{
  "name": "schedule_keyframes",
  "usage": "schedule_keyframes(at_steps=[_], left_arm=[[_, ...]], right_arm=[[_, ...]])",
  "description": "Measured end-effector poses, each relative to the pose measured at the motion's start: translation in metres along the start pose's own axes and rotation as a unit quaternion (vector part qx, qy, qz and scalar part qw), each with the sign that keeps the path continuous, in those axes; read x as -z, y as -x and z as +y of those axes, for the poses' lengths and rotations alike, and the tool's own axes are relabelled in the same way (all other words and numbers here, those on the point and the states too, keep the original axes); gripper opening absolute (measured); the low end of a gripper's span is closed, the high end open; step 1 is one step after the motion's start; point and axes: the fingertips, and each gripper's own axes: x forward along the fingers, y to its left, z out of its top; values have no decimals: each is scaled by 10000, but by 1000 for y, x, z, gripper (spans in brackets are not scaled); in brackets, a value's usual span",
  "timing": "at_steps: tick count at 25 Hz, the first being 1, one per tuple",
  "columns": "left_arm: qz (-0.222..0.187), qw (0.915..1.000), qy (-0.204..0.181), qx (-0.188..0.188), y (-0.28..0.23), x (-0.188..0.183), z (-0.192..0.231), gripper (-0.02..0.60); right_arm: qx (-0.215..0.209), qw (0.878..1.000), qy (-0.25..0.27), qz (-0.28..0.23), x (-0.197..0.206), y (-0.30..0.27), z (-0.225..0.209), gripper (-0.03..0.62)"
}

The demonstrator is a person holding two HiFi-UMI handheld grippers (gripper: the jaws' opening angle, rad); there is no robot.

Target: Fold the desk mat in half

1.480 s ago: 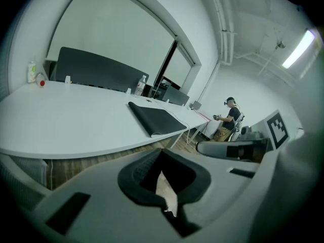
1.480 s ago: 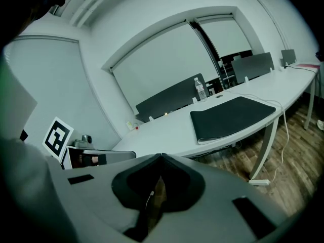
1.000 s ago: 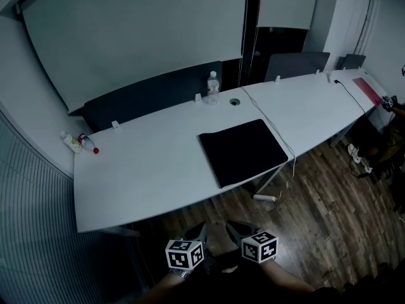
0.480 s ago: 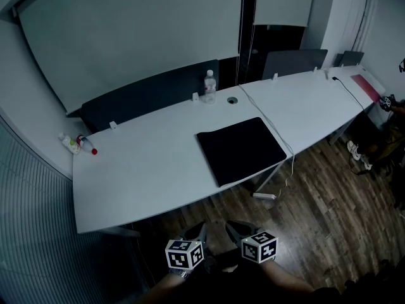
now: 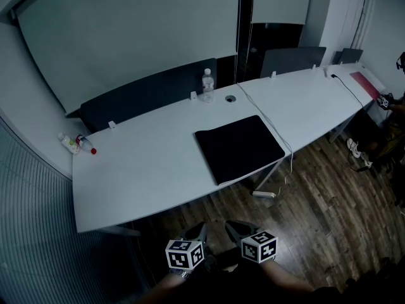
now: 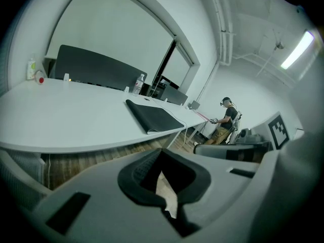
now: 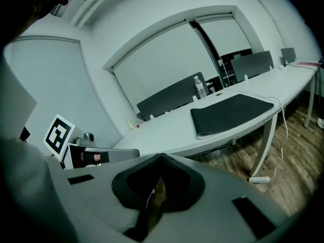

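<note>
Far beyond the left fingers [image 6: 139, 172] and right fingers [image 7: 133, 185], both closed, lies the desk mat [image 5: 238, 148].

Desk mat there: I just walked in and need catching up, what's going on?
Folding hasn't begun. A person stands back from the white table, holding the left gripper and right gripper low, both shut and empty. The black desk mat lies flat and unfolded near the table's front edge, untouched.
</note>
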Motion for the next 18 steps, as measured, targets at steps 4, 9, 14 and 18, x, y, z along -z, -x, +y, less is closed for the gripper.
schedule_keyframes(at_steps=[4, 9, 14, 18], left_arm=[[33, 10000, -40, 45, -2, 2, -5, 6], [97, 9999, -86, 90, -5, 6, -13, 6], [130, 9997, -160, 135, -7, 7, -22, 6], [161, 9995, -211, 165, -9, 8, -28, 6]], right_arm=[[31, 10000, -40, -17, 3, 4, -2, 22], [71, 9999, -106, -65, 6, 11, -6, 22], [120, 9996, -205, -142, 7, 18, -12, 23], [142, 9994, -221, -203, 7, 24, -15, 23]])
